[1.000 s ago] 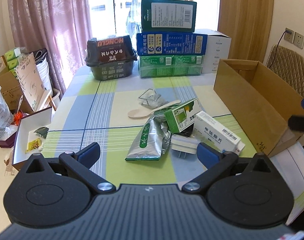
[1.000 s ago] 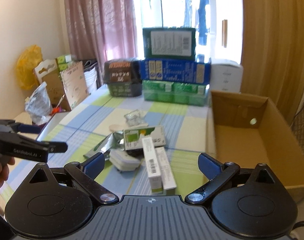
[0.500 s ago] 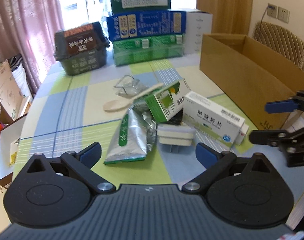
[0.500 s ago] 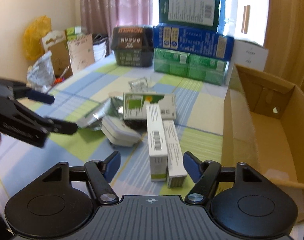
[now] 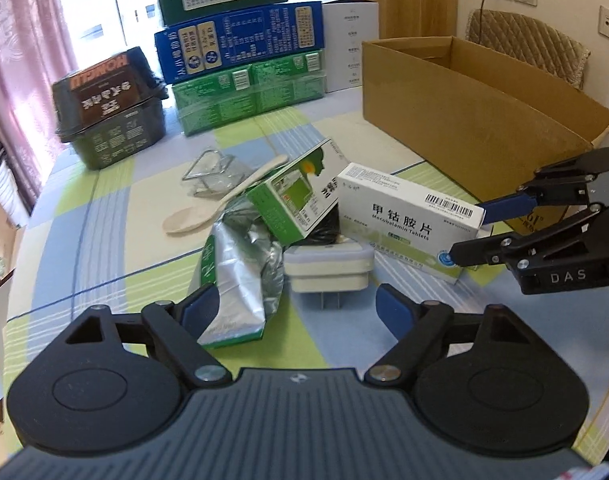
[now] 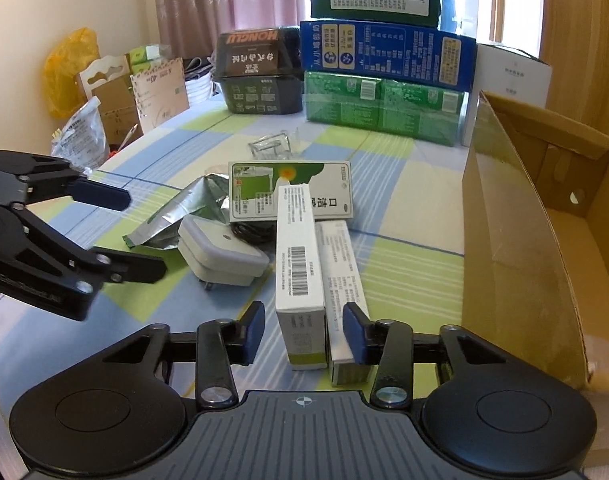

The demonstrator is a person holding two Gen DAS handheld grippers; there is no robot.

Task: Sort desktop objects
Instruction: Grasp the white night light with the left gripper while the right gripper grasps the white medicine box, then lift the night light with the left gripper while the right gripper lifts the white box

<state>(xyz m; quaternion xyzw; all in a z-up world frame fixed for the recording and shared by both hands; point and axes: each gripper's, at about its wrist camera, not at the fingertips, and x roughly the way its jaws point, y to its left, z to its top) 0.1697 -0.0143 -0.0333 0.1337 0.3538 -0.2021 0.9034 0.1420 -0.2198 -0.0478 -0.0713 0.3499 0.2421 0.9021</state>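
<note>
A pile lies on the checked tablecloth: a white tablet box [image 5: 404, 216] [image 6: 300, 256] over a thinner white box [image 6: 340, 264], a green-and-white box [image 5: 300, 200] [image 6: 288, 188], a white plug adapter [image 5: 328, 268] [image 6: 220, 248] and a silver foil pouch [image 5: 236, 272] [image 6: 176, 216]. My right gripper [image 6: 304, 334] [image 5: 470, 232] straddles the near end of the tablet box. Its jaws are closing, and a gap still shows at the left pad. My left gripper [image 5: 296, 310] [image 6: 140, 236] hangs low before the adapter and pouch. Its jaws are closing too, with nothing pressed between them.
An open cardboard box [image 5: 464, 120] [image 6: 524, 240] stands at the right. A pale spoon [image 5: 220, 208] and a clear wrapper [image 5: 212, 172] lie behind the pile. Stacked green and blue cartons [image 5: 240, 52] and a black container [image 5: 108, 108] line the far edge.
Both grippers have come down and closer to the pile. The right jaws have narrowed a lot around the tablet box's end. The left jaws have narrowed a little.
</note>
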